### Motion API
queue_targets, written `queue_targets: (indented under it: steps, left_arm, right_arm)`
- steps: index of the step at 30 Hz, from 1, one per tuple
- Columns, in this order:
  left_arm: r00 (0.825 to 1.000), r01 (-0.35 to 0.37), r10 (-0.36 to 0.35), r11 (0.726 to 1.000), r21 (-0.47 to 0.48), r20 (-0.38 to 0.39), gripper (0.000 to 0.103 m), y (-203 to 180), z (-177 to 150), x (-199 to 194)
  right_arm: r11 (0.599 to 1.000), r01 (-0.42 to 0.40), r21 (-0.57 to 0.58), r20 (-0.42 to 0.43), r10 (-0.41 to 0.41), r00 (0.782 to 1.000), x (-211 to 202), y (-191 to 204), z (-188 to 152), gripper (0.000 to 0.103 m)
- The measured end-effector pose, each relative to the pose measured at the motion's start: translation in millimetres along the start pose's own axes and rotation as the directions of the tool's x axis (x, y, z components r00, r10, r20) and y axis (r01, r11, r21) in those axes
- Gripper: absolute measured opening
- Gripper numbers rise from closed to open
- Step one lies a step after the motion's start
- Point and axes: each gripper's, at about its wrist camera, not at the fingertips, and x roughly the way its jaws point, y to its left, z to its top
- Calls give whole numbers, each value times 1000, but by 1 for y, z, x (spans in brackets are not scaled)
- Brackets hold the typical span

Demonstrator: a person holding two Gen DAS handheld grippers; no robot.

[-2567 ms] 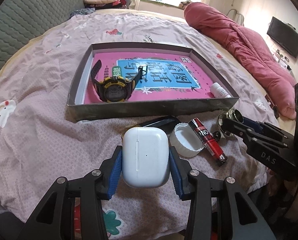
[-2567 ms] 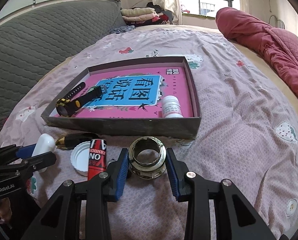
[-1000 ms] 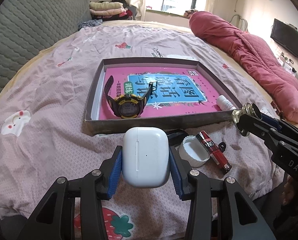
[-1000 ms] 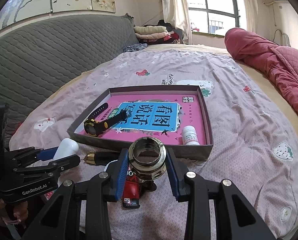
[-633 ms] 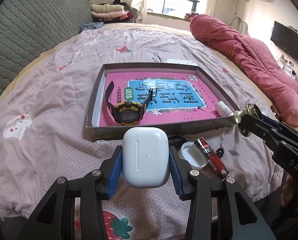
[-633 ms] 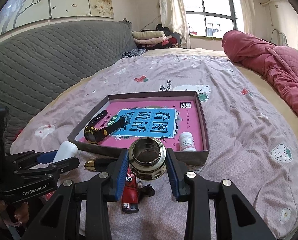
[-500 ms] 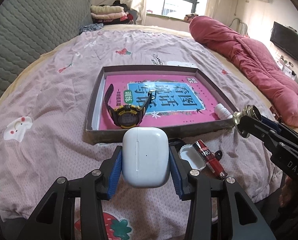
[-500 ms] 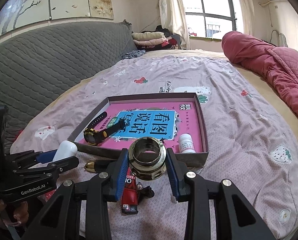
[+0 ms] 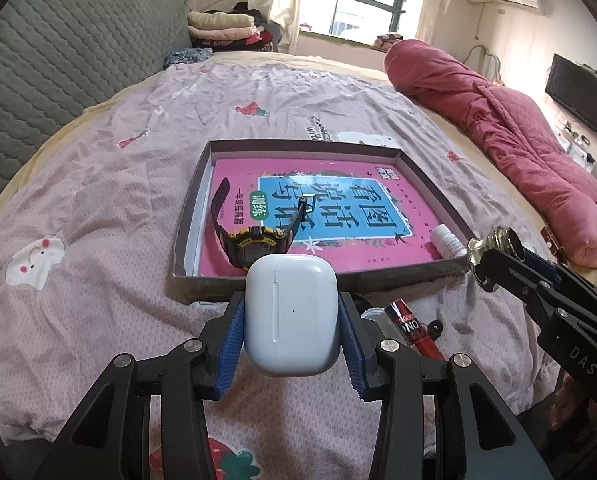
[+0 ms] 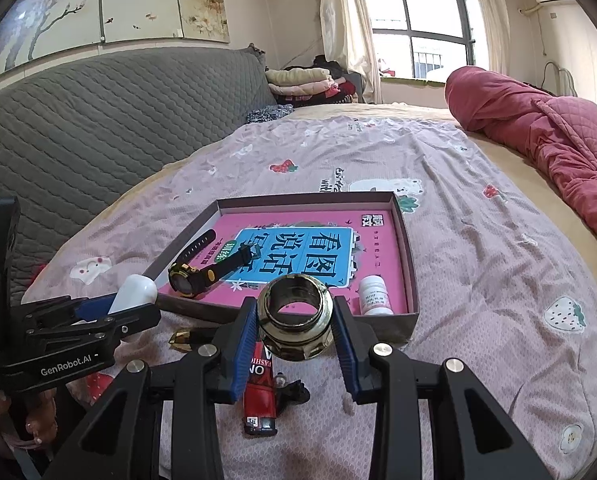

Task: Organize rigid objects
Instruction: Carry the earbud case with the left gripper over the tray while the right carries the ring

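Observation:
My left gripper is shut on a white earbud case, held above the bed in front of the shallow box. My right gripper is shut on a brass metal ring, held up near the box's front right corner. The box holds a pink and blue book, a black and yellow watch at its front left and a small white bottle at its front right. The ring also shows at the right of the left wrist view.
A red lighter, a white cap, a gold-tipped dark object and a small black piece lie on the pink sheet before the box. A rolled red quilt lies at the right. A grey headboard is at the left.
Both grippers have risen and pulled back from the bed with their objects. The box and the loose things below now look farther away and lower in both views.

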Motion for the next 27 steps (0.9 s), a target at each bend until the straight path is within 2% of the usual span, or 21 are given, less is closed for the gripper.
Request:
queue_targets:
  steps: [27]
  left_arm:
    - [999, 22, -21, 999, -33, 33, 46, -4, 21, 9]
  right_arm:
    - [1000, -1, 1, 44, 1, 999, 5, 0, 10, 37]
